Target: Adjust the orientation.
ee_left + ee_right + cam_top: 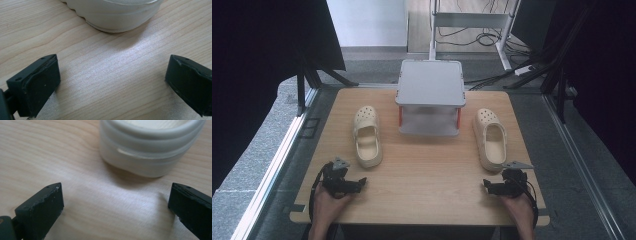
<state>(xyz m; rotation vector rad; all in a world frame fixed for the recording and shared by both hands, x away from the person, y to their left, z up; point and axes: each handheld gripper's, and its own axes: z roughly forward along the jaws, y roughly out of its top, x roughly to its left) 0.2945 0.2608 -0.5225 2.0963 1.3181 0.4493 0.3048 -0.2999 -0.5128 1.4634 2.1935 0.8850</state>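
Two cream clog shoes lie on the wooden table, toes pointing away from me: the left clog and the right clog. My left gripper rests near the front left of the table, just below the left clog's heel. It is open, with bare wood between its jaws. My right gripper sits at the front right, below the right clog's heel. Its jaws stand wide apart over bare wood, so it is open too.
A grey lidded box with orange clips stands at the back centre of the table, between the two clogs. Behind the table are a white metal frame and cables on the floor. Dark curtains hang on both sides.
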